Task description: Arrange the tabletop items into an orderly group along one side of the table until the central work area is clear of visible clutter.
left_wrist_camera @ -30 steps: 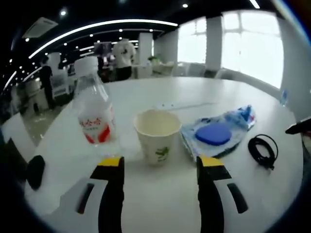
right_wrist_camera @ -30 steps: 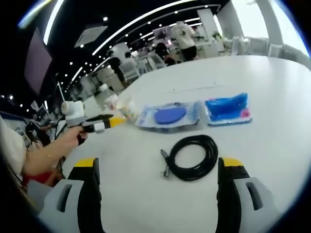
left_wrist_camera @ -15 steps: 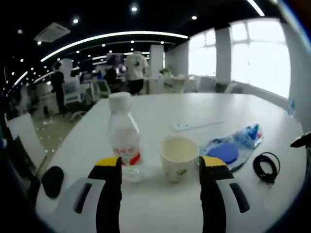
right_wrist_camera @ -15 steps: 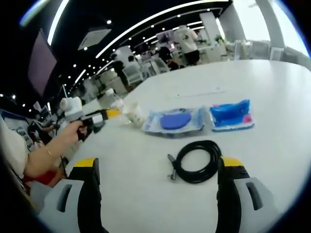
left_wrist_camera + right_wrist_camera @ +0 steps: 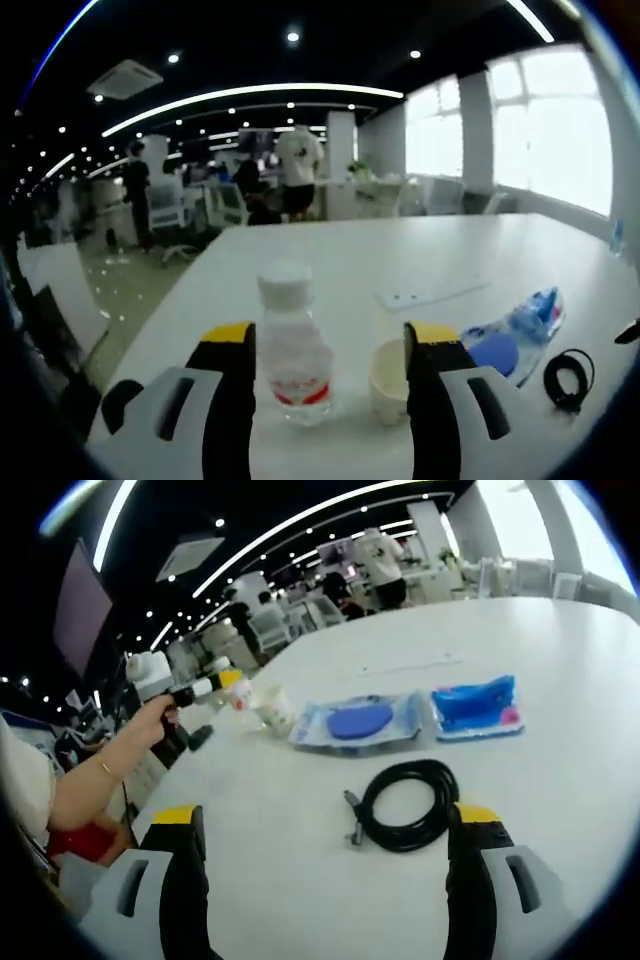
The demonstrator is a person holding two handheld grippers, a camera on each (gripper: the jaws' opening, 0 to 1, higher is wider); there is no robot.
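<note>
Task barely begun: left claw (image 5: pixel 325 345) wide open, empty, w/ clear plastic water bottle (image 5: pixel 292 350) and paper cup (image 5: pixel 392 380) lower centre; right claw (image 5: pixel 325 825) wide open, empty, black coiled cable (image 5: pixel 405 804) mid-frame on white worktop (image 5: pixel 560 680).

An open-plan office: curved ceiling light strips (image 5: pixel 250 92) glow overhead, bright windows (image 5: pixel 540 130) line one wall, office chairs (image 5: pixel 165 215) stand beyond.

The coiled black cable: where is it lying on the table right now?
In the right gripper view the coiled black cable lies on the white table just ahead of the right gripper, nearer its right jaw, with the two blue packets beyond it.
</note>
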